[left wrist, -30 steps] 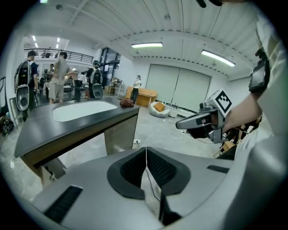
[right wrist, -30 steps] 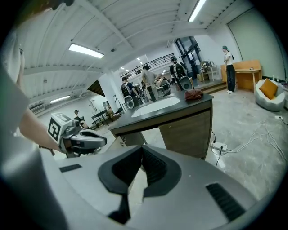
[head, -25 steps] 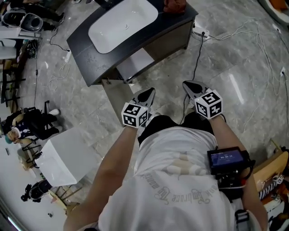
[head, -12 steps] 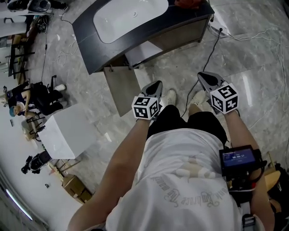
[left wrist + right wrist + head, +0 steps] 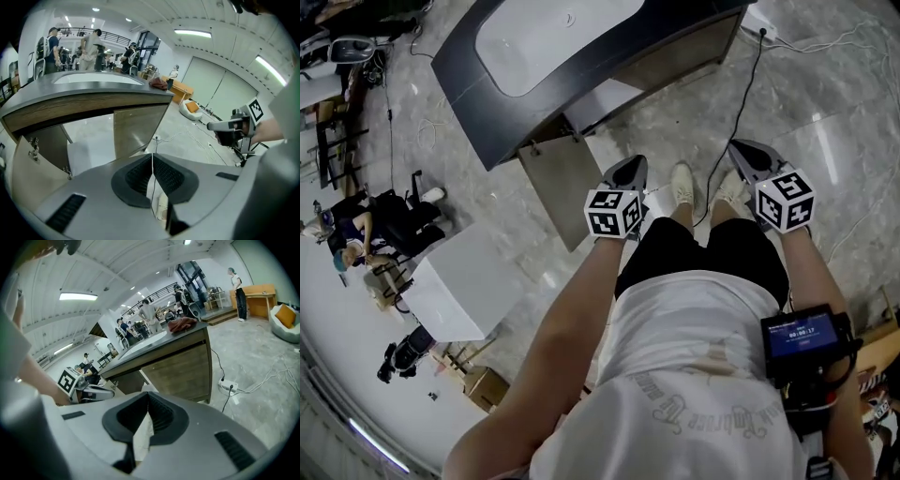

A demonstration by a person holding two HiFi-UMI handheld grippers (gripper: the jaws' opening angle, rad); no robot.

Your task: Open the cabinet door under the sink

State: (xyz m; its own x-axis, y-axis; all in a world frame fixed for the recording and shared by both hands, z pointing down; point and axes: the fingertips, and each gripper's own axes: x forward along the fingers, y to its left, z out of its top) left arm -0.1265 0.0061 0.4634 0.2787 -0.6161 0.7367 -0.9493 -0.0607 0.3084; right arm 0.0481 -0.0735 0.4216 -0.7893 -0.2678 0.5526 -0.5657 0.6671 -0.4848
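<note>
Already the door (image 5: 567, 187) under the sink (image 5: 553, 37) stands swung out from the left end of the cabinet (image 5: 675, 66) front, reaching toward the person. Both claws hang by the person's waist, apart from the door. The left gripper (image 5: 630, 171) has its jaws pressed together on nothing, and the right gripper (image 5: 745, 155) is likewise closed and empty. I judge the door a stiff, flat, fairly light board that should turn easily on its hinges. No handle shows, so the free edge farthest from the hinges looks the best place to pinch it, once the jaws are parted. Only the head view shows the basin from above, with both grippers side by side below it. The left gripper view adds the pale hollow (image 5: 89, 145) behind the door and the hinge fittings (image 5: 33, 151) on its inner face. The right gripper view gives the plainest look at the wood panel (image 5: 183, 371) at the cabinet's right end, which seems shut. It also shows a red cloth (image 5: 182, 324) at the worktop (image 5: 154, 344) edge above that panel.
</note>
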